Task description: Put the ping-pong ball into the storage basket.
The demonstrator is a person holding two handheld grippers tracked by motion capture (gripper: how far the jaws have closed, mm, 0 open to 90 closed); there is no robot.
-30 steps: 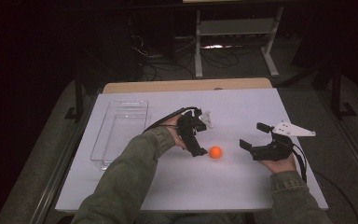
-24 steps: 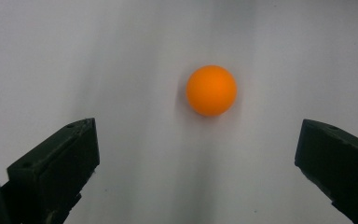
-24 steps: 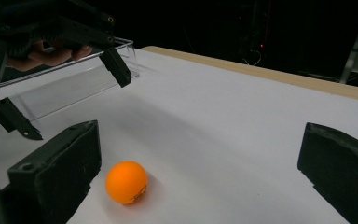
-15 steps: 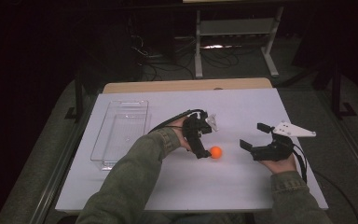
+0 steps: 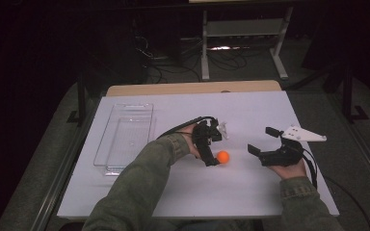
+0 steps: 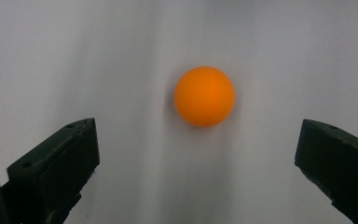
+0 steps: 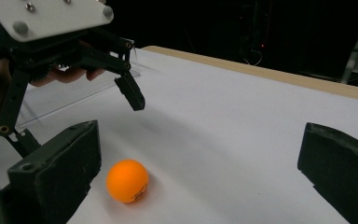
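Left claw wide apart over round, glossy orange ball.

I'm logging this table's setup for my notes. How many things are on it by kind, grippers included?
Orange ball: 1
Clear plastic tray: 1
Grippers: 2, the left gripper over the ball and the right gripper to its right, both with jaws open
Total: 4
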